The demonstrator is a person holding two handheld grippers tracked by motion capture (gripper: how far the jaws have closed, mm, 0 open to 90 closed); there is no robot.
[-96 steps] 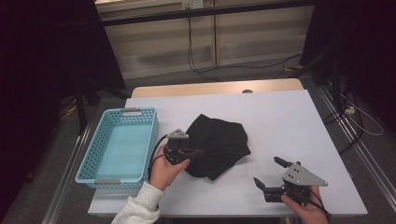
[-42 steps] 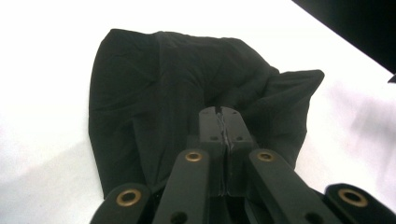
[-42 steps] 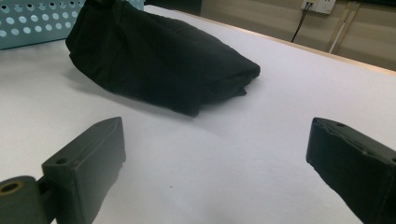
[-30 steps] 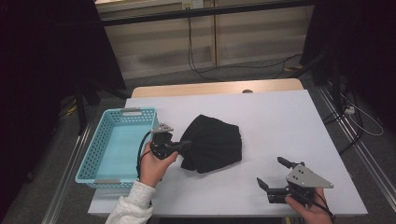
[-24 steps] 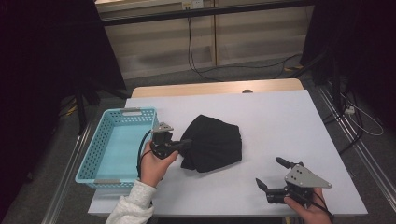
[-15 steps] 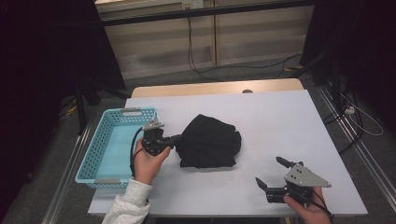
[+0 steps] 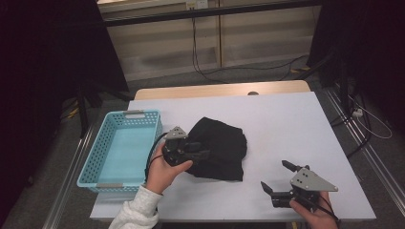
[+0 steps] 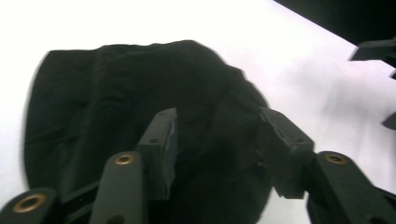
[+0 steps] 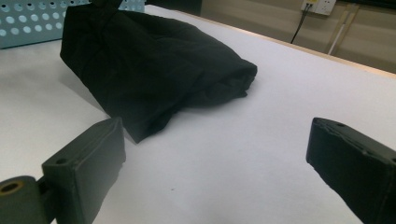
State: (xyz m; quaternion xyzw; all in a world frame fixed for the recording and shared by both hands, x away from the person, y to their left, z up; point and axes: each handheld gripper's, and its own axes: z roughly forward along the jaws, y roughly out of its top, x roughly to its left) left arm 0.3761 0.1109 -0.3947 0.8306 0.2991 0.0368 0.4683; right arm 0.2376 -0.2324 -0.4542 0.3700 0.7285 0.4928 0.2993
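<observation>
Black cloth (image 7: 217,148) hides left gripper (image 8: 217,140) fingers, just opened; right gripper (image 7: 277,176) wide, empty.

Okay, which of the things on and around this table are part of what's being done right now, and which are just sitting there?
In the job:
- black cloth
- left gripper, jaws just opened, over the cloth
- blue basket, beside the cloth, likely involved

Just there:
- right gripper, open, apart from the cloth
- cables on the floor
- table

A: Where is the cloth (image 7: 217,149) lying?
B: It is sitting mid-table (image 7: 286,124), just right of the basket (image 7: 122,148).
A: And the grippers?
B: The left gripper (image 7: 203,153) is hovering at the cloth's left edge; the right gripper (image 7: 278,177) is waiting near the front right.
</observation>
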